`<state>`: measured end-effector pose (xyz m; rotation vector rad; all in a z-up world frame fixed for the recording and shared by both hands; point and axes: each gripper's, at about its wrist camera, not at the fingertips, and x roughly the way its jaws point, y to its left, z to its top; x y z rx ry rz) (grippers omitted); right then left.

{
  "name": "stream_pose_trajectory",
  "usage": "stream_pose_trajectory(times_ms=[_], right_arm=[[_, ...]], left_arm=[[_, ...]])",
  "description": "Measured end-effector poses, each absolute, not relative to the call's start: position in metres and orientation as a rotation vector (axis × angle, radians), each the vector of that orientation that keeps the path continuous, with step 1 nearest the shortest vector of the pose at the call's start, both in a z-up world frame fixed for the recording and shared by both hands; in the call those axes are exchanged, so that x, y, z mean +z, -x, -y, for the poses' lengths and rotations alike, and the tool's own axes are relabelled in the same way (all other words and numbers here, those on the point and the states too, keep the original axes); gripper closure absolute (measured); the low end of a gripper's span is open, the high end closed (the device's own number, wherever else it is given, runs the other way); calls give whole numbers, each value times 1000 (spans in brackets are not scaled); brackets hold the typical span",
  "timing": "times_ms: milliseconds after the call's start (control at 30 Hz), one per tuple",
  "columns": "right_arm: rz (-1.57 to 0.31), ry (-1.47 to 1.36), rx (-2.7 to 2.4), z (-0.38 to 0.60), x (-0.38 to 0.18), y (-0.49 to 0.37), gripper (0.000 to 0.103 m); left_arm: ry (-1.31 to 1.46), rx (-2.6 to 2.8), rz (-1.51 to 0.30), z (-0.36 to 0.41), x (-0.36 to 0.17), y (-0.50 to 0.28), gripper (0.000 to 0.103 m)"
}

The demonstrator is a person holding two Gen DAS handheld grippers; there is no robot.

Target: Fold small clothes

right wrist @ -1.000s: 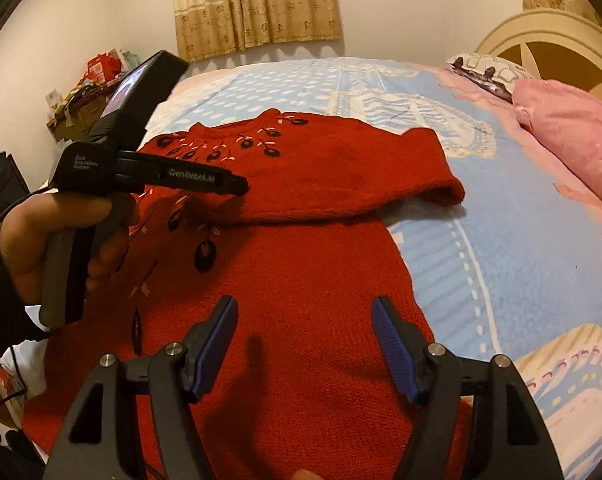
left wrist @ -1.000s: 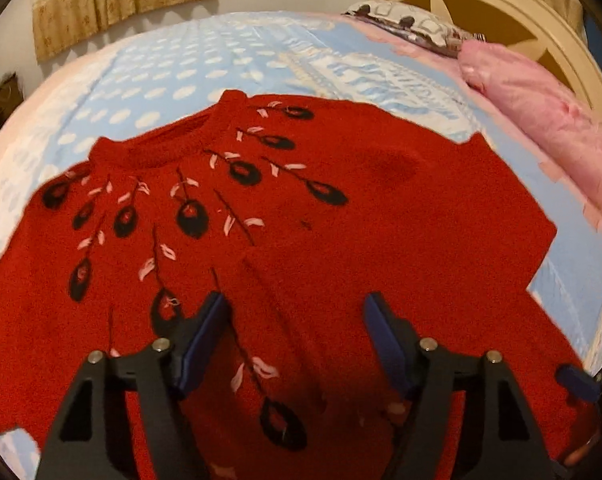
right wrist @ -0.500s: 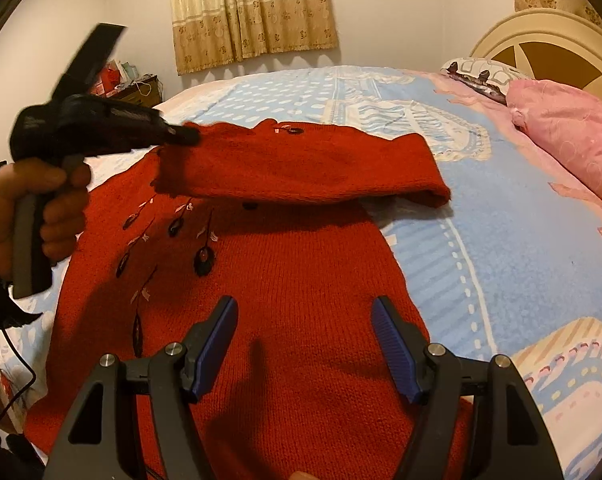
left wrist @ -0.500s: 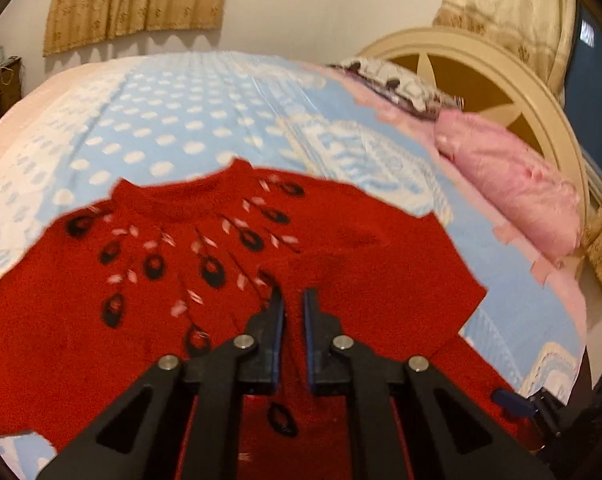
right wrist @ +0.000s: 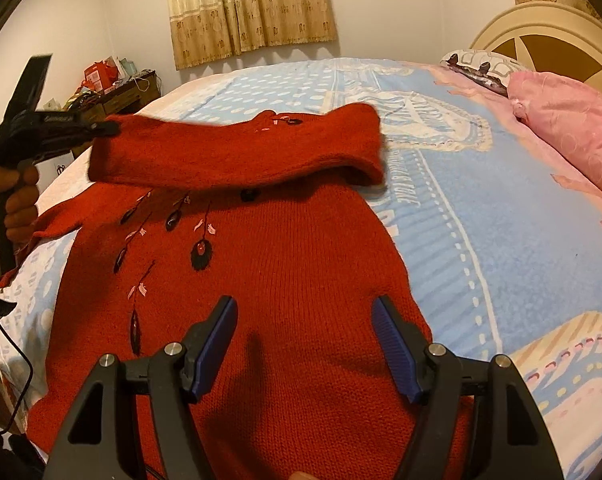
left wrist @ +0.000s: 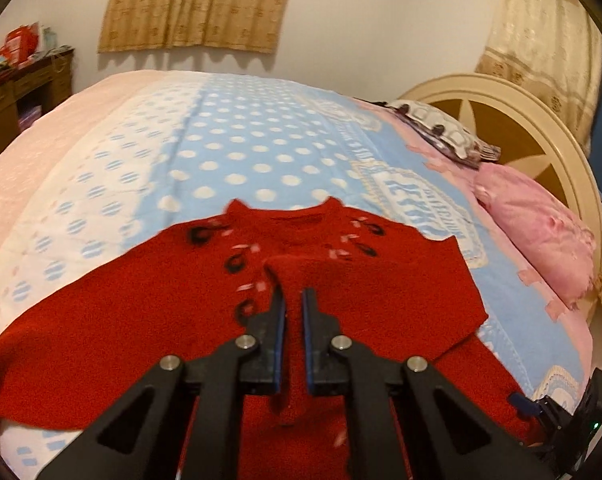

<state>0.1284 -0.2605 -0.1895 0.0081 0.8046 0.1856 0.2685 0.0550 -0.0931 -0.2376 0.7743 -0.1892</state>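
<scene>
A red knitted sweater (right wrist: 293, 288) with black and pink embroidery lies spread on the bed; it also shows in the left wrist view (left wrist: 381, 296). My left gripper (left wrist: 293, 300) is shut on the cuff of the sweater's sleeve (right wrist: 237, 152) and holds it up, stretched across the chest. The same gripper shows in the right wrist view (right wrist: 109, 130) at the left, in a hand. My right gripper (right wrist: 304, 318) is open and empty above the sweater's lower body.
The bed has a blue dotted cover (left wrist: 237, 152). A pink pillow (right wrist: 569, 120) and a patterned pillow (left wrist: 441, 128) lie by the cream headboard (left wrist: 513, 120). A wooden dresser (right wrist: 113, 96) with clutter stands beyond the bed's far side.
My left gripper shut on the sleeve cuff, then lifted it and carried it up and left across the sweater. My right gripper stayed open in place.
</scene>
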Motion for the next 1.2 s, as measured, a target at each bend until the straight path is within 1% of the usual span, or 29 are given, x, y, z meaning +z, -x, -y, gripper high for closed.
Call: stream_pose_trajectory(times_ms=[300,433,600,967,1000,1033,1100,1167,1200], right_arm=[[-815,2,181,260,-192,-130,32],[-821,1,181,260,-192,-131,32],[-831,0,181,260,-194,-133,32],[-833,5,179,259,-196,-132,31],[-834,4,180,259,-196,-132,31],[-835,6,178,259,-196,-132,31],[-837,22,174,257,-194,-131,30],[-856,51,181,252,-185,-130,30],[-855,59,195,249,-179,-130,30]], left_arm=[[314,-96,-818,-101,-127,-256,95],[365,-80,-820,-114,-137,-246,95],[358,-38,-852,-116,-157,-248,95],[413,-29,-835,-129,-163,-231,95],[405,-26,-839,-128,-167,-232,94],[395,-14,-849,-127,-170,-234,88],[418,-1,-871,-128,-174,-235,87],[435,4,-869,-127,-171,-232,82],[427,11,-864,-126,-168,-229,77]])
